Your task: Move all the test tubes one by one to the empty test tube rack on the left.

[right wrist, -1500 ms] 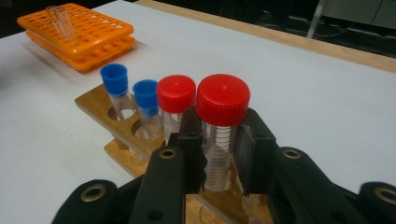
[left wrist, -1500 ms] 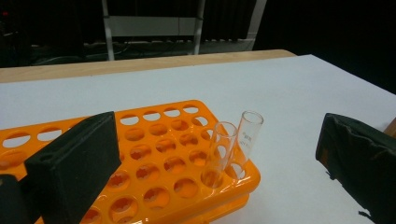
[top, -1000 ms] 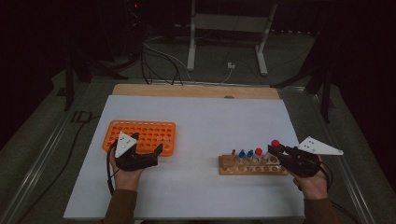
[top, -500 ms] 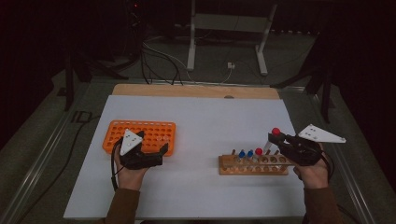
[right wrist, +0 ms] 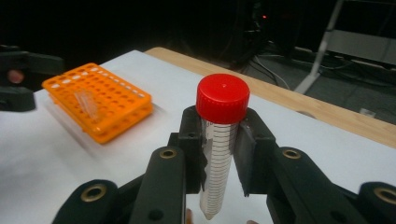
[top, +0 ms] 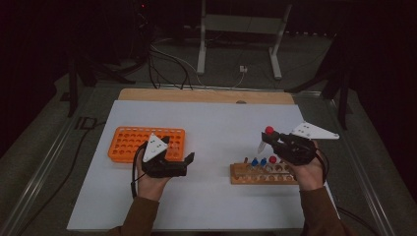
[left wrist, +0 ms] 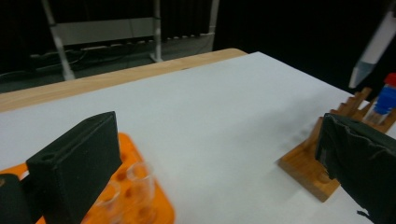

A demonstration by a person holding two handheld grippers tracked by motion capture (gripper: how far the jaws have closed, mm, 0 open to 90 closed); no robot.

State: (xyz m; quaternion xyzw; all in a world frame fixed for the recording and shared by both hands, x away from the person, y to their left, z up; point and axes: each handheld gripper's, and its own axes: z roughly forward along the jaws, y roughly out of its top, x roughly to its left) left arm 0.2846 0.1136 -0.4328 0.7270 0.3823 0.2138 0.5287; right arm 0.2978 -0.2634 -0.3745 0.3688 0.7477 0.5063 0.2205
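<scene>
- Dark room, white sheet over a wooden counter (top: 147,94); cables and a metal stand behind it.
- Right gripper (right wrist: 219,154): fingers (right wrist: 192,140) clamped on a red-capped tube (right wrist: 219,140), gripping the graduated body just under the cap. Cap up, conical tip hanging free below the fingers, a bit tilted in the high view.
- That tube is in the air, above the left end of the wooden rack (top: 263,173), clear of it.
- Wooden rack holds other tubes: two blue caps and one red visible at its left part.
- Left gripper (top: 172,156): fingers (left wrist: 77,165) spread wide, nothing between them. It sits at the near right corner of the orange rack (top: 129,142), hovering over it.
- Orange rack: at least one clear uncapped tube standing in it near the left gripper; the rest of the holes look empty from above.
- Risks, my read:
  - Grip is high on a smooth tube, so it can pivot or slide if the hand swings fast.
  - Tilted tip may catch the edge of a hole on insertion and shove the light orange rack; left gripper isn't bracing it.
  - Left fingers close to the open clear tube; a small drift could knock it.
  - Low travel could clip the caps in the wooden rack.
</scene>
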